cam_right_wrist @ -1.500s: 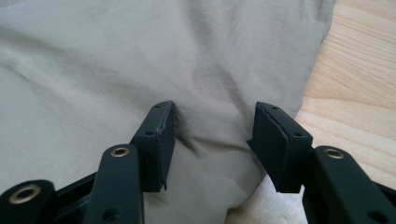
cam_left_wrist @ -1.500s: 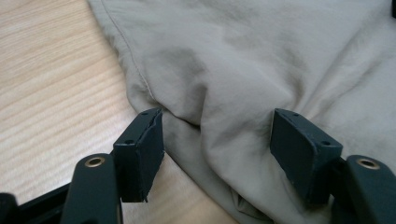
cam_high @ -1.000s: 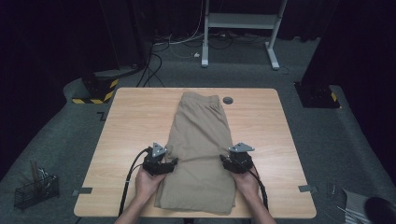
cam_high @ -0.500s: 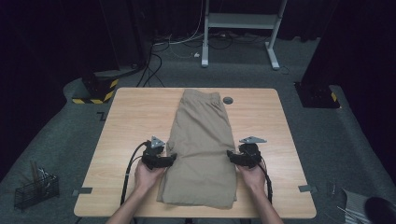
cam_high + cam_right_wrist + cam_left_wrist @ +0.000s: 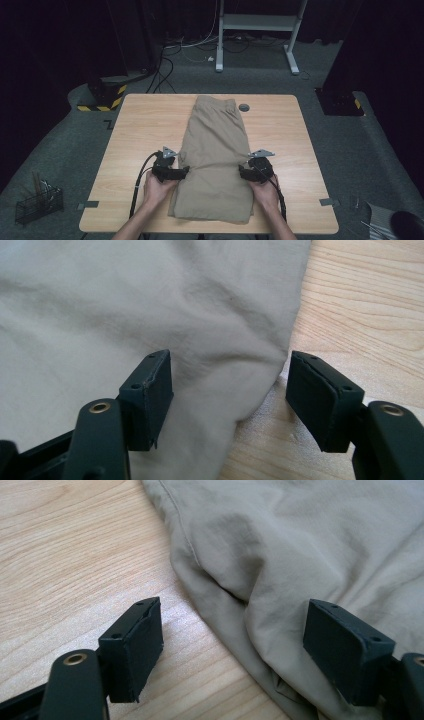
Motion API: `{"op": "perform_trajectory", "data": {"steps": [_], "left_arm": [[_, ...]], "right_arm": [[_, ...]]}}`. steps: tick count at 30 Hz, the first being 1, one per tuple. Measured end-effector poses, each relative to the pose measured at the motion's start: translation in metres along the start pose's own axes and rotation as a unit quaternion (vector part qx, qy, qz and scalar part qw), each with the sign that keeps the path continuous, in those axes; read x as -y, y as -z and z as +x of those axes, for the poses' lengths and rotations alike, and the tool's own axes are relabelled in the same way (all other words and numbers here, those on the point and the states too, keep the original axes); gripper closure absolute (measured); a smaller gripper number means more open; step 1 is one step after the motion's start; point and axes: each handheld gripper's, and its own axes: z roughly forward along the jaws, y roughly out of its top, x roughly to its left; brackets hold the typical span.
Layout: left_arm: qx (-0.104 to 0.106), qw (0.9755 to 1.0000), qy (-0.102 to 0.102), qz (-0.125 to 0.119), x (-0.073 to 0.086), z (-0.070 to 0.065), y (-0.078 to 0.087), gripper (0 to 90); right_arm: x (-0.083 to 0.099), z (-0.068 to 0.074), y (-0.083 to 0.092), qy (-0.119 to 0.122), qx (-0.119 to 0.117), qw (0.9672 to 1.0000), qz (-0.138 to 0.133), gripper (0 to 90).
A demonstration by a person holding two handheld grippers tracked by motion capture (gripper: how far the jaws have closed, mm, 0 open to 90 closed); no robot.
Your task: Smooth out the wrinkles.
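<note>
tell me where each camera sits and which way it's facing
High view: fixed above the person's side, looking forward and down on the table; forearms, left gripper and right gripper flank the folded khaki trousers.
Left gripper view: rides the left gripper, looking along its open jaws at the trousers' edge.
Right gripper view: rides the right gripper, jaws open astride the opposite edge.
Shared: all views show the trousers on the wooden table.

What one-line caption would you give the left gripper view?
Open left gripper straddling the edge of folded khaki trousers on a wooden table.
</note>
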Motion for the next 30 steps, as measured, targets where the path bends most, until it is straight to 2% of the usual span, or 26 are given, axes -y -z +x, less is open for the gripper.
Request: {"op": "perform_trajectory", "data": {"steps": [11, 18, 24, 30], "left_arm": [[-0.002, 0.9998, -0.019, 0.004, -0.003, -0.009, -0.003, 27.6], [0.009, 0.9993, -0.031, 0.018, -0.01, -0.013, -0.004, 41.2], [0.018, 0.9991, -0.035, 0.013, -0.01, -0.015, -0.003, 55.6], [0.026, 0.999, -0.037, 0.007, -0.01, -0.014, -0.004, 65.7]], "right_arm": [[-0.001, 0.006, 0.001, 0.002, -0.001, 1.0, -0.001, 44.9], [-0.001, 0.008, 0.001, 0.005, -0.009, 0.9999, -0.001, 55.5], [-0.001, 0.011, 0.001, 0.017, -0.018, 0.9997, -0.007, 66.7], [0.0, 0.011, 0.001, 0.021, -0.025, 0.9994, -0.013, 72.0]]}}
